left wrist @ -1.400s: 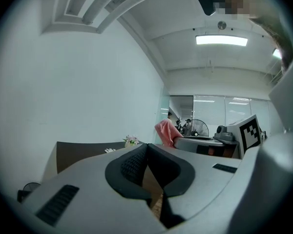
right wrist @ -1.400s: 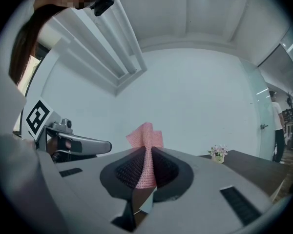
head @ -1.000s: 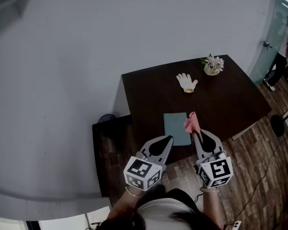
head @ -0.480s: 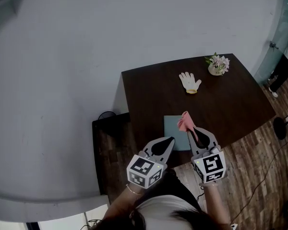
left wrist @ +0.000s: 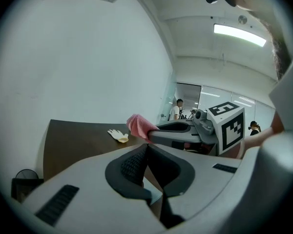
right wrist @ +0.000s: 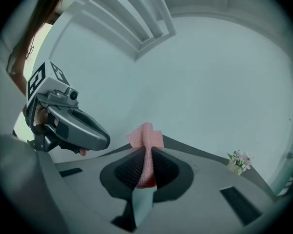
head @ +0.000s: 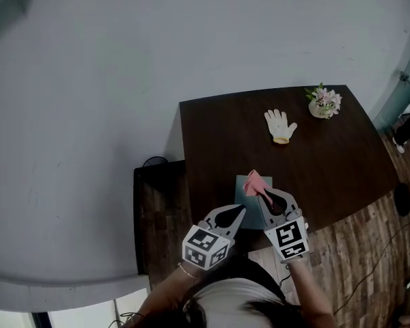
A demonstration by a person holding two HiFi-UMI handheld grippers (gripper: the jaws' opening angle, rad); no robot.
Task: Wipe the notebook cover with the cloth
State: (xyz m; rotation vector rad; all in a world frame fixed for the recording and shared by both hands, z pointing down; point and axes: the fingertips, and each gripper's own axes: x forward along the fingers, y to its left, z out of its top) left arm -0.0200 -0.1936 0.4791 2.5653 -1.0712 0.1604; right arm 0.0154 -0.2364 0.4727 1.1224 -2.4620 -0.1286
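A grey-green notebook (head: 246,191) lies flat near the front edge of the dark wooden table (head: 342,156). My right gripper (head: 261,194) is shut on a pink cloth (head: 254,182), held over the notebook's far part; the pink cloth (right wrist: 145,138) sticks up from between the right jaws, and the pink cloth (left wrist: 138,126) also shows in the left gripper view. My left gripper (head: 241,211) hovers at the notebook's near left corner, shut with nothing between its jaws. The notebook's near end is hidden under both grippers.
A white work glove (head: 279,125) lies at the middle of the table's far half, and a small pot of flowers (head: 323,102) stands at the far right corner. A dark low cabinet (head: 157,210) adjoins the table's left side. People stand far off in the left gripper view.
My right gripper has carried the pink cloth leftward, from the notebook's right edge to over its far part. The left gripper has kept its place by the notebook's near left corner.
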